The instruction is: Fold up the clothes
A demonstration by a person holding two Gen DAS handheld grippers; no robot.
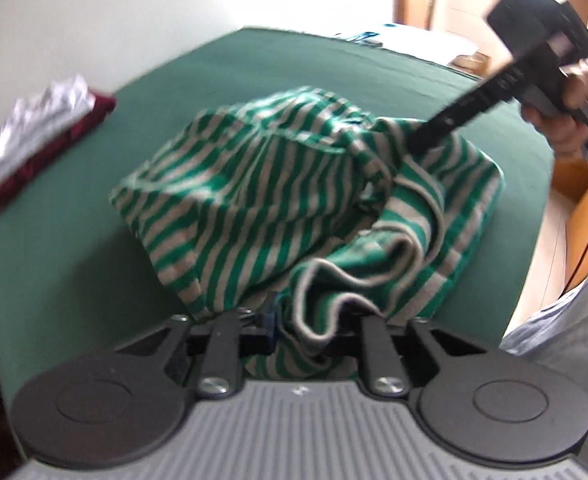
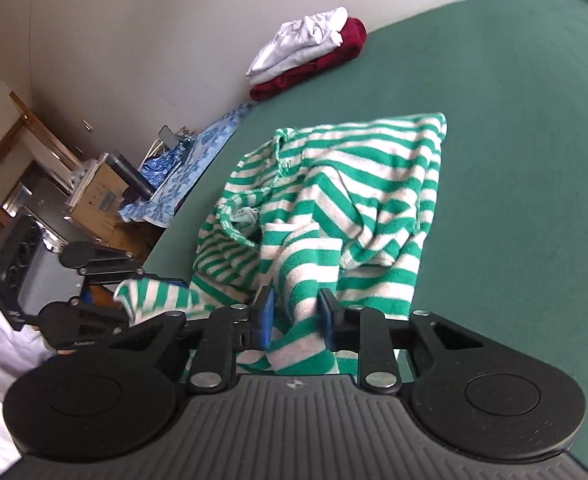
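A green-and-white striped garment (image 1: 253,184) (image 2: 354,184) lies crumpled in a heap on the green-covered table (image 1: 73,240) (image 2: 514,120). My left gripper (image 1: 298,320) (image 2: 149,292) is at the heap's near edge. A fold drapes over its jaws and hides most of them. The right wrist view shows a striped corner clamped in it. My right gripper (image 2: 296,312) (image 1: 422,140) has its blue pads (image 2: 263,316) pressed on a thick striped fold. In the left wrist view its tip is buried in the far side of the heap.
Folded clothes, white on dark red (image 1: 41,136) (image 2: 314,48), are stacked by the wall at the table's edge. A person's hand (image 1: 566,120) holds the right gripper. Beyond the table are a blue patterned cloth (image 2: 181,176), a cardboard box (image 2: 97,196) and wooden furniture.
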